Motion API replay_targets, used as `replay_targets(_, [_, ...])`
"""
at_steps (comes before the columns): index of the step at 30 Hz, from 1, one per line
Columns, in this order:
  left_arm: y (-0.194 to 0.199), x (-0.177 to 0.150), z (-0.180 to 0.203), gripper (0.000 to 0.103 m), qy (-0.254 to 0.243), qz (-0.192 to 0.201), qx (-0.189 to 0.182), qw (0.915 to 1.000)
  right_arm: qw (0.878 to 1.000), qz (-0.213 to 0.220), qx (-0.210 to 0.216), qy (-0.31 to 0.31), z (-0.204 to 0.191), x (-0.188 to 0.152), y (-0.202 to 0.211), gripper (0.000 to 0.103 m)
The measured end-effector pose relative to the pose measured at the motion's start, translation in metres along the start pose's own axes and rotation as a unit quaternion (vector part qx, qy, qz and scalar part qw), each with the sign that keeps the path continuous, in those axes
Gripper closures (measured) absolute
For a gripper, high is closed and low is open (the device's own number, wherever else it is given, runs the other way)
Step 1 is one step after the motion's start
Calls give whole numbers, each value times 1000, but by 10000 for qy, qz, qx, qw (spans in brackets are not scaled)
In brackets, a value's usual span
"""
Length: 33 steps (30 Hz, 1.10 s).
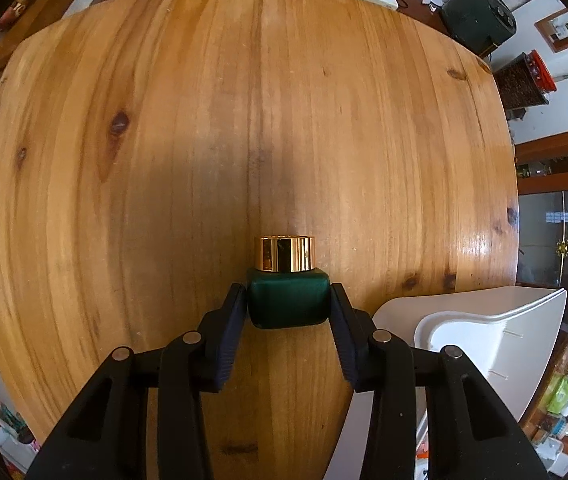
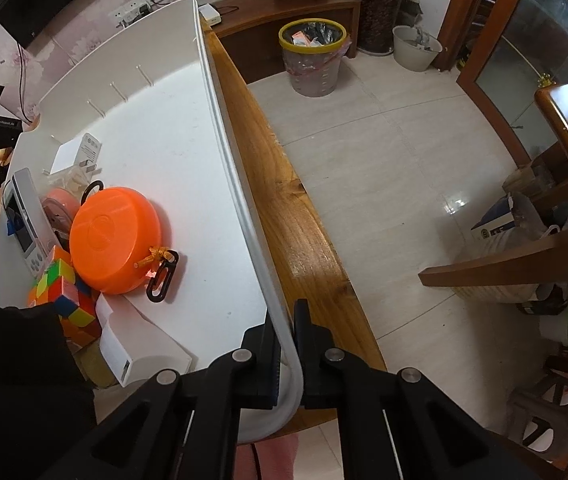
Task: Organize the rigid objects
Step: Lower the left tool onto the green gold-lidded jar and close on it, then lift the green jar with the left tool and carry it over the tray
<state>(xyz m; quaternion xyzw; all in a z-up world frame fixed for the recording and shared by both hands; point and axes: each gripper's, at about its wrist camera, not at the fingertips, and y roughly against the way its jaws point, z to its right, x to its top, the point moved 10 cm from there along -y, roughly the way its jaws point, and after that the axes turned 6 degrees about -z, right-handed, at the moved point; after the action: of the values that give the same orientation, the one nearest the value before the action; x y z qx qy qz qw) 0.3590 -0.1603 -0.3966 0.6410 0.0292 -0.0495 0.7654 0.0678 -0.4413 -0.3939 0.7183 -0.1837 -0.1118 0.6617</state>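
So the left tongs (image 1: 289,300) were clamped on the green jar (image 1: 288,300) with its gold lid (image 1: 285,254), upright over the worktop (image 1: 164,140), while the right tongs (image 2: 287,350) pinched the white bin (image 2: 172,128) by its rim

Home: wooden dining table (image 1: 204,140), waste bin (image 2: 312,58), tiled floor (image 2: 396,152).
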Motion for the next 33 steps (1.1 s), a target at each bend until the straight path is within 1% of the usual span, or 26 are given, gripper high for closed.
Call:
replay_targets(7, [29,-9,1,58,-64,258,113,9996,9998,-74,87,139,-2,2,-2,97])
replay_targets(10, [40,-14,10,58,-120,368,86,9992,9996,-91,208,136,-2,3,-3,97])
replay_targets(13, [55,-17,13,58,-135,543,138,9983,9995,-71,221,224,-3,3,-2,97])
replay_targets(15, [63,-18,17,58,-146,603,98,9980,9994,-49,246,254,-4,3,-2,97])
replay_targets(22, [98,-40,43,58,-448,848,212,9952,9986,119,424,307,-4,3,1,96])
replay_targets(24, [102,-46,54,58,-554,879,253,9943,9982,167,476,308,-4,3,3,96])
replay_targets(28, [111,-68,78,58,-899,930,364,9909,9975,294,563,309,-4,2,5,96])
replay_targets(33, [112,-96,108,58,-1283,898,486,9865,9958,449,721,328,-5,3,7,95])
